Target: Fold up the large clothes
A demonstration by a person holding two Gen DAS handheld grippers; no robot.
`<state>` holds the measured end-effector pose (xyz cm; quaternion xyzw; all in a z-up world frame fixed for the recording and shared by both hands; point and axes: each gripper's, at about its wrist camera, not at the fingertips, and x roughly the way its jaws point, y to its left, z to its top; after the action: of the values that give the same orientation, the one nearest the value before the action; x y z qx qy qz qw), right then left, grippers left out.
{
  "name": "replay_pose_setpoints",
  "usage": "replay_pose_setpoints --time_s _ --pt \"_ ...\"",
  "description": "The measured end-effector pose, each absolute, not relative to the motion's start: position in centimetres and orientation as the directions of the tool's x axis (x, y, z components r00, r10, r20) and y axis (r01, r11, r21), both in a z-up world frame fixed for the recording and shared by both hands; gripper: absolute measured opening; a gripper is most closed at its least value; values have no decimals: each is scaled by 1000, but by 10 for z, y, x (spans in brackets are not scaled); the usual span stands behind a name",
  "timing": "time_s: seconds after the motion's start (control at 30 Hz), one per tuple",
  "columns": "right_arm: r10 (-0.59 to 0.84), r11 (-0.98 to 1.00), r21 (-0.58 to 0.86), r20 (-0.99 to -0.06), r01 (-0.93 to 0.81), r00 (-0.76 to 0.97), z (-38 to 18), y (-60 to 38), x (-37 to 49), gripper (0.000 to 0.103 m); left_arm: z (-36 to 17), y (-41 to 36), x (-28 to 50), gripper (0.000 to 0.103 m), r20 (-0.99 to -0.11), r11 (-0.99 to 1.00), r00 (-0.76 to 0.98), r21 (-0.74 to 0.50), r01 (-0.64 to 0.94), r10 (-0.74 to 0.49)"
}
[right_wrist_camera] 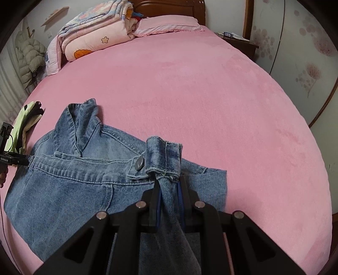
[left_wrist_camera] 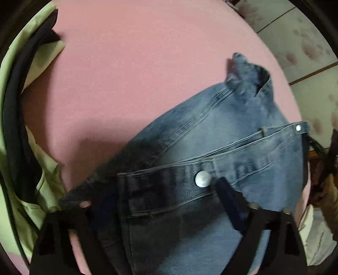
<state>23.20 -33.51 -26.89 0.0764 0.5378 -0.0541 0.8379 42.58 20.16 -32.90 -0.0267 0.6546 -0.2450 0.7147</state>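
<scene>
- The right gripper (right_wrist_camera: 169, 184) sits at the near edge of its own view, levelled forward over the bed, its two black fingers (right_wrist_camera: 155, 190) pressed together on a bunched hem of one pair of blue jeans (right_wrist_camera: 69, 186); the folded cuff sticks up just past the fingertips.
- The left gripper (left_wrist_camera: 154, 203) hangs low over the waistband in its own view, its fingers spread wide to either side of the denim; one blue pad (left_wrist_camera: 229, 203) lies just beside the metal waist button (left_wrist_camera: 203, 179), though whether it touches the cloth I cannot tell.
- In the right wrist view the left gripper's black body (right_wrist_camera: 8, 152) shows at the far left edge, level with the waistband's end.
- The jeans lie spread on the near left part of the pink bedsheet (right_wrist_camera: 211, 95), waistband running left to right, one trouser leg turned up at the far left.
- Two metal fasteners show in the left wrist view: the waist button and a small rivet (left_wrist_camera: 298, 128) further right.
- A heap of light green and black clothes (left_wrist_camera: 25, 131) lies at the bed's left edge, apart from the jeans.
- Far off, one folded floral quilt (right_wrist_camera: 93, 36) rests at the far left, touching a pink pillow (right_wrist_camera: 169, 26) against the wooden headboard (right_wrist_camera: 169, 8).
- A dark nightstand (right_wrist_camera: 238, 43) stands at the far right.
</scene>
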Motion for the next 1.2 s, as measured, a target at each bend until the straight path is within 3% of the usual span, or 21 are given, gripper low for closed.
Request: replay_pose_setpoints --time_s 0.03,0.07,0.1,0.23,0.43,0.47,0.5,0.53,0.57,0.67,0.93,1.03,1.2 --pt "-5 981 76 -909 177 416 -269 -336 232 13 -327 203 426 68 -920 875 23 -366 316 -392" --pt "-1 980 81 -909 180 416 -268 -337 232 13 -324 207 426 53 -917 873 24 -371 318 -399" --pt "2 980 85 -909 182 416 -268 -338 232 13 -322 215 427 48 -911 869 23 -386 309 -412" --pt "0 981 81 -912 179 410 -269 -337 233 13 -322 224 427 48 -902 865 23 -406 293 -432" --pt "-2 978 82 -916 193 401 -272 -337 234 13 -337 213 431 64 -911 882 35 -389 266 -412" --pt "-4 978 80 -918 194 398 -272 -336 234 13 -336 214 432 62 -911 885 42 -386 260 -410" --pt "-5 978 78 -919 195 394 -272 -336 234 13 -335 213 430 50 -924 901 66 -350 257 -378" --pt "-2 978 81 -919 193 394 -272 -336 234 13 -334 211 429 49 -933 909 78 -321 265 -352" --pt "-4 978 79 -919 192 395 -271 -335 234 13 -329 207 427 38 -936 913 98 -302 275 -339" --pt "-5 979 80 -912 189 410 -263 -331 233 13 -306 189 417 28 -955 941 198 -156 300 -221" --pt "-25 984 71 -852 164 523 -220 -318 231 12 -237 176 399 24 -896 976 432 -5 220 -102" --pt "-69 984 27 -850 174 523 -231 -319 242 12 -251 176 405 24 -890 984 450 17 176 -65" --pt "-114 982 -44 -914 183 389 -305 -325 258 13 -316 165 411 28 -903 984 430 96 148 23"
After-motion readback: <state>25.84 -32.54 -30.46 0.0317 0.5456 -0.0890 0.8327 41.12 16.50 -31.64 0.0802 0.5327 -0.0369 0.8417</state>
